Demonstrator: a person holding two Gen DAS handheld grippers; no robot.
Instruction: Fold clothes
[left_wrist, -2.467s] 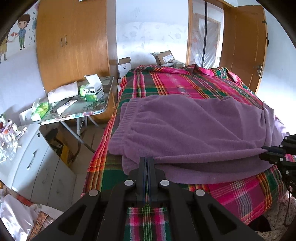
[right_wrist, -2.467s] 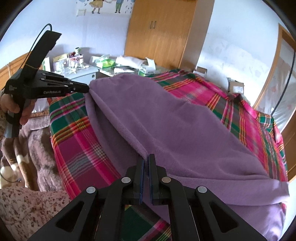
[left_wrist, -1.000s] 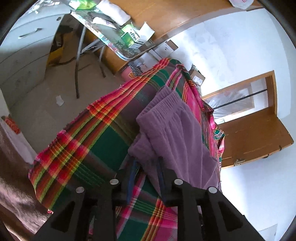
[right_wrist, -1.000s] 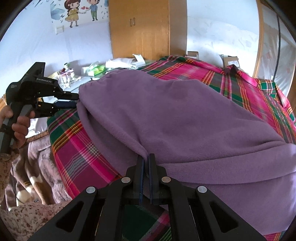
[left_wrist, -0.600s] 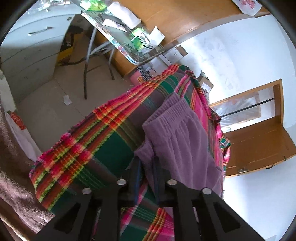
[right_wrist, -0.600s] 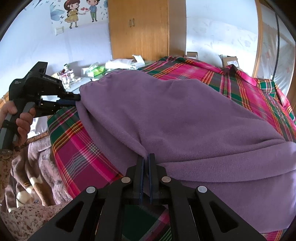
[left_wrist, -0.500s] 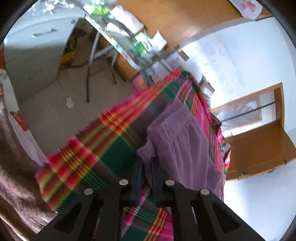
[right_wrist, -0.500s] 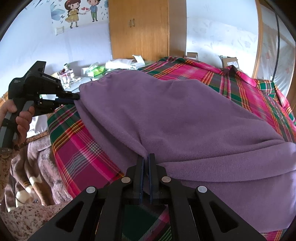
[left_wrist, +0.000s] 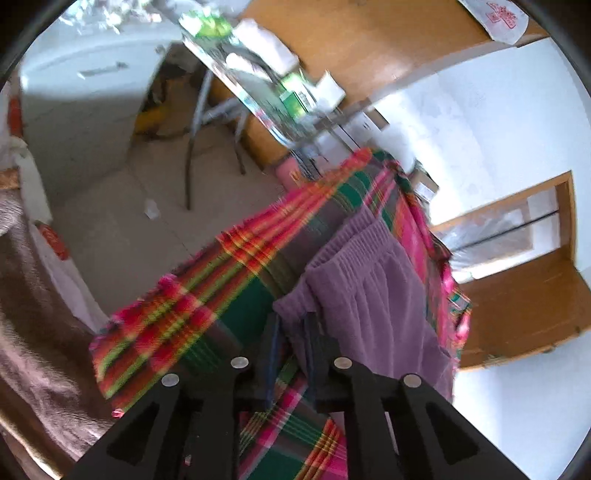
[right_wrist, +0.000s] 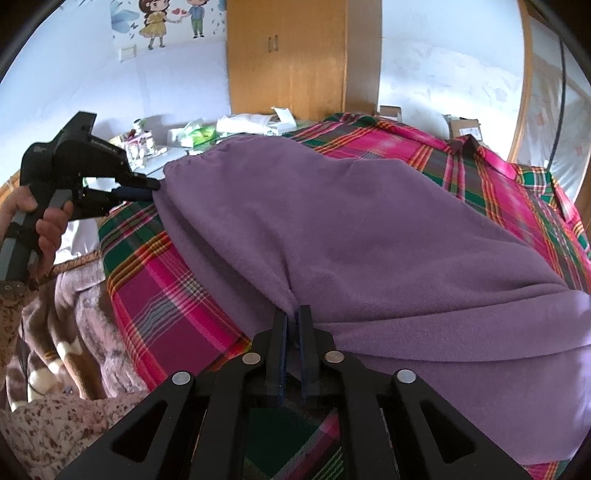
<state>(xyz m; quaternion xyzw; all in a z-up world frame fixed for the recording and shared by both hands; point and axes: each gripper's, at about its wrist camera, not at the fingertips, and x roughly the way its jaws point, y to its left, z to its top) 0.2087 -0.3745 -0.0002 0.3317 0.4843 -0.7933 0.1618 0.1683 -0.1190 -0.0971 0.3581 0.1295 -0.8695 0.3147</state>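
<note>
A purple fleece garment (right_wrist: 351, 221) with an elastic waistband (left_wrist: 354, 243) lies folded across a bed with a red and green plaid cover (right_wrist: 166, 288). In the left wrist view my left gripper (left_wrist: 291, 325) sits at the garment's near waistband corner, its fingers closed in on the thick cloth, which runs down between them. The right wrist view shows the same left gripper (right_wrist: 155, 188), held by a person's hand (right_wrist: 48, 229), at the garment's left corner. My right gripper (right_wrist: 291, 317) is shut on the folded front edge of the garment.
A folding table (left_wrist: 266, 85) with boxes and packets and a white drawer cabinet (left_wrist: 85, 85) stand left of the bed. A wooden wardrobe (right_wrist: 288, 55) is behind them. A brown blanket (right_wrist: 55, 325) lies at the bed's near left. Cardboard boxes (right_wrist: 461, 127) sit beyond the bed.
My left gripper let go of the front hem, turned to the waistband corner with its fingers apart, then closed in on that corner. The right gripper has kept its hold and place.
</note>
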